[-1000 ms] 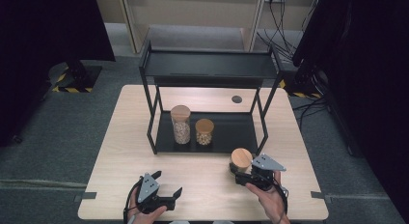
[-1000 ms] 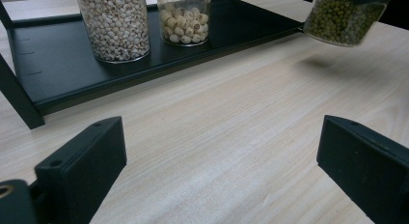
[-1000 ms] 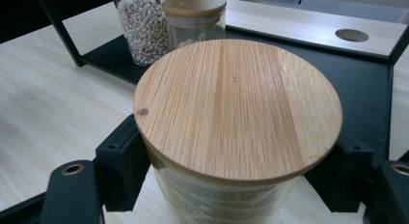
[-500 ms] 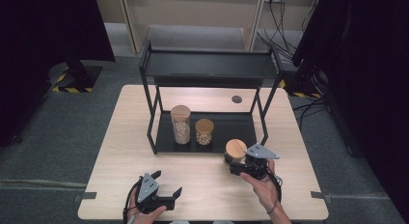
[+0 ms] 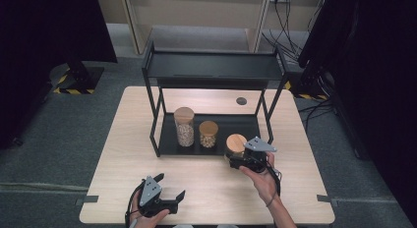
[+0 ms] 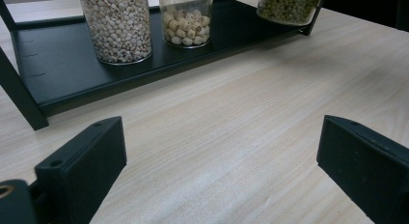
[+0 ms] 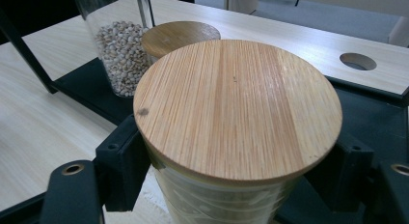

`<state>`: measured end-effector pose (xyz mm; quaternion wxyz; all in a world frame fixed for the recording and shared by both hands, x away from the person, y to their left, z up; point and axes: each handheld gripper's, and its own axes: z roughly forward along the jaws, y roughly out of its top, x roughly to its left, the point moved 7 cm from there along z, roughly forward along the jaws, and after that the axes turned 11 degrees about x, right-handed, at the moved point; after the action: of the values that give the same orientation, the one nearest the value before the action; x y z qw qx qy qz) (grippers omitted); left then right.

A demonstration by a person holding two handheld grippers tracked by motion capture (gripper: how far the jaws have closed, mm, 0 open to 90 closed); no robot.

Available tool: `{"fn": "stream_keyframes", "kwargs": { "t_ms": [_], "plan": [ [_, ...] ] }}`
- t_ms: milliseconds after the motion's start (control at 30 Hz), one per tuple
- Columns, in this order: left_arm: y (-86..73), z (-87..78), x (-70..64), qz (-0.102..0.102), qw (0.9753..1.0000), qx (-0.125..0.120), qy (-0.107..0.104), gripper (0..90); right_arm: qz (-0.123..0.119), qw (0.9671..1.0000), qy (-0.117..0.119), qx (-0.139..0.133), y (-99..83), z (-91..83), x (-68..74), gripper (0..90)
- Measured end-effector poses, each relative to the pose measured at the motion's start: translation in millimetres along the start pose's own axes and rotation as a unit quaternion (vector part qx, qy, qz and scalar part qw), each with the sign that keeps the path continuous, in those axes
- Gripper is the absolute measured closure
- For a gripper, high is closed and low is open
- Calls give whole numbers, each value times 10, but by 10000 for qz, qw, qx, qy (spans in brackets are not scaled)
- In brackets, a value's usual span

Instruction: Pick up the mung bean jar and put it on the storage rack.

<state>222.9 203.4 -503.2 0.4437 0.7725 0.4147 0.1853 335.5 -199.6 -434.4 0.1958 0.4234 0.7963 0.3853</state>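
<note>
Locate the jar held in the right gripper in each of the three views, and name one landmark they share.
High view: the held jar sits right of centre, at the shelf's front edge.
Left gripper view: top right, cut off.
Right gripper view: centre, between the jaws.
Shared landmark: the tall jar.

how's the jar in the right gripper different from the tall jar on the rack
The held jar is shorter than the tall jar. It holds greenish beans, the tall jar pale small grains. The right gripper clamps it at the front edge of the rack's lower shelf, while the tall jar stands free farther left on that shelf. Both are clear, upright and topped with round wooden lids.
</note>
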Motion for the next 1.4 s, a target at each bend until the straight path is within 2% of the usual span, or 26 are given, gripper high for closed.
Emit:
{"fn": "stream_keyframes", "kwargs": {
  "t_ms": [1033,1400],
  "plan": [
    [1,-2,5,9,10000,4,-14,30,77,9984,-521,192,189,489,-38,254],
    [0,2,5,17,10000,15,-14,30,99,9981,-573,221,202,588,-67,254]
  ]
}}
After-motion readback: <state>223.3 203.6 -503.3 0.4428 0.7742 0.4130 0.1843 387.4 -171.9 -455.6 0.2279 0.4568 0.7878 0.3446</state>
